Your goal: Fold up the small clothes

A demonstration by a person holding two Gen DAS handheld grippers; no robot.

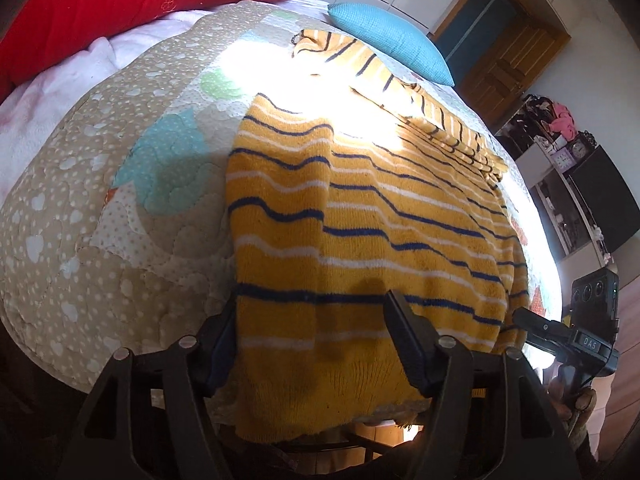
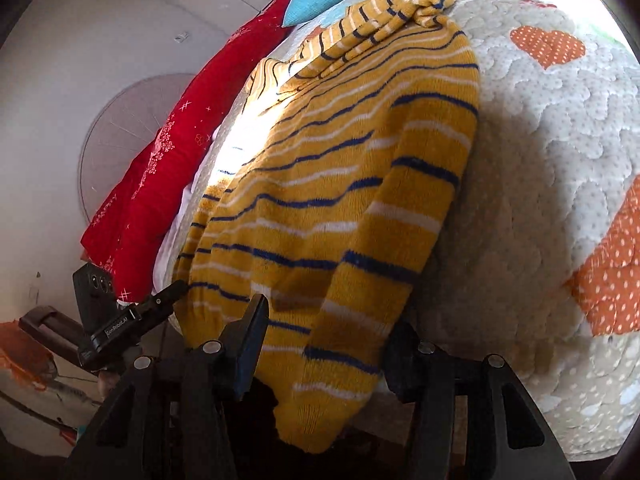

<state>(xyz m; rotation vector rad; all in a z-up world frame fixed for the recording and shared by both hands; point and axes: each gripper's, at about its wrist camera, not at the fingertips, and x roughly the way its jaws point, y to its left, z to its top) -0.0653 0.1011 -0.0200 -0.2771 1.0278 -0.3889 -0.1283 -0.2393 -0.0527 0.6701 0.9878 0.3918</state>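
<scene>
Two claws hang over the near hem of a yellow striped sweater (image 1: 360, 216) spread flat on the bed quilt (image 1: 100, 208). The left claw (image 1: 310, 344) and right claw (image 2: 328, 354) both stand apart, cloth between their fingers, unpinched.

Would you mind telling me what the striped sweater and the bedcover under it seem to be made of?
The sweater looks like soft knitted yarn, probably wool or acrylic: fuzzy nap, ribbed hem. The bedcover looks like matte quilted cotton, with stitched puffy scallops.
</scene>
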